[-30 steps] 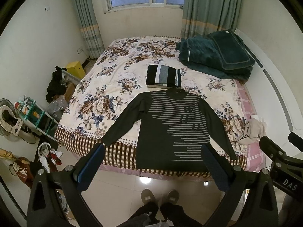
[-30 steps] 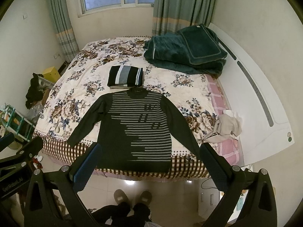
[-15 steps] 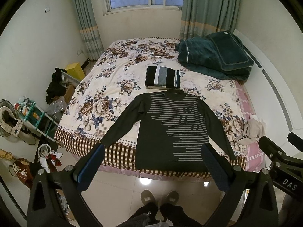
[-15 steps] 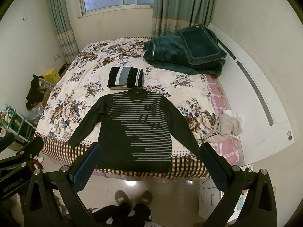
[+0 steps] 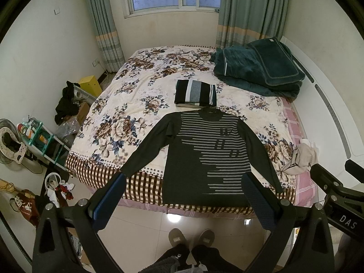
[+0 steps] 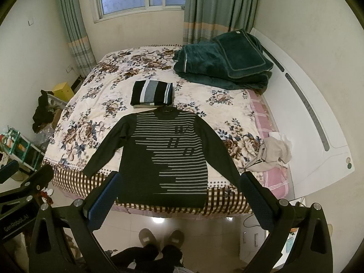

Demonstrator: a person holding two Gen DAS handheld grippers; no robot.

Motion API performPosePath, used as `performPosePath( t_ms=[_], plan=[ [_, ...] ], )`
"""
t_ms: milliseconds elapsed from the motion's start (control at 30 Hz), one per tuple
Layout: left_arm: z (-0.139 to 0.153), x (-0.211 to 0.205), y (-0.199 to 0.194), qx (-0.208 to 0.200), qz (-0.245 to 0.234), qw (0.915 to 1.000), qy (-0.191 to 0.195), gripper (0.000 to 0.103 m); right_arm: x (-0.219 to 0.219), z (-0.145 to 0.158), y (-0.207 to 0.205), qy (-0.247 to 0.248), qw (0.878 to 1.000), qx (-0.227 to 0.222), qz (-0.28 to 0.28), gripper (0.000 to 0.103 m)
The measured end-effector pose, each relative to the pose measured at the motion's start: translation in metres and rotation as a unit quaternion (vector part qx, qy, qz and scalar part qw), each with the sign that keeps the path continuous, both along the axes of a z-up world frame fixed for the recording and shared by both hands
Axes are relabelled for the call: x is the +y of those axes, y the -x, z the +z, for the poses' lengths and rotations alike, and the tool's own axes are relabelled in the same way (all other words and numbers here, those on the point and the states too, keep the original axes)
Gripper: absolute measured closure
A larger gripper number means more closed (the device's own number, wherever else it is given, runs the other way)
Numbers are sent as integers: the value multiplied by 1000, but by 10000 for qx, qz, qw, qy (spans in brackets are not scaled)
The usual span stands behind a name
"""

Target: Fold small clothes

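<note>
Nearest the lens in the left wrist view, the left gripper (image 5: 182, 195) fills the bottom of the frame with its jaws spread wide and nothing between them. The right gripper (image 6: 178, 193) sits the same way at the bottom of the right wrist view, released and empty. Both are held above the floor, short of the bed (image 5: 127, 118), with the person's slippers (image 5: 191, 236) visible between the fingers at the bottom centre.

Just beyond the fingertips, in the lower middle of both frames, the dark striped sweater (image 5: 204, 154) lies flat and face up on the bed's near edge. Its long axis runs straight away from the grippers: hem nearest at the checked border, collar farthest. The sleeves splay outward toward the lower left and lower right. The left sleeve cuff (image 5: 127, 170) lies just above the left gripper's left finger, while the right sleeve cuff (image 6: 236, 177) lies close to the right gripper's right finger, so each gripper looks nearer its own sleeve, which likely suits a first inward fold.

Above the collar, mid-frame, rests a folded striped garment (image 5: 195, 93). Farther, at upper right, lies a dark green blanket (image 5: 257, 68). A crumpled beige garment (image 6: 273, 152) sits at the bed's right edge.
</note>
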State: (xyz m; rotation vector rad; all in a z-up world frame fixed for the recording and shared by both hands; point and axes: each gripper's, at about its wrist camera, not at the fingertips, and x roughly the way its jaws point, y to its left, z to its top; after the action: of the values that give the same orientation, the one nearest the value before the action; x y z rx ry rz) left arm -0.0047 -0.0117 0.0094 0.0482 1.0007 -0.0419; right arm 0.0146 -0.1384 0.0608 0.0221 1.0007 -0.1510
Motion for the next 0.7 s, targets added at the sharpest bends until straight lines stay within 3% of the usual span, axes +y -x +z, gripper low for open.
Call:
performPosePath(
  t_ms=[700],
  plan=[
    [3,-3,0,-25,-7,10000,20,0,-3,6,2,-37,10000,-22,-1,0]
  ],
)
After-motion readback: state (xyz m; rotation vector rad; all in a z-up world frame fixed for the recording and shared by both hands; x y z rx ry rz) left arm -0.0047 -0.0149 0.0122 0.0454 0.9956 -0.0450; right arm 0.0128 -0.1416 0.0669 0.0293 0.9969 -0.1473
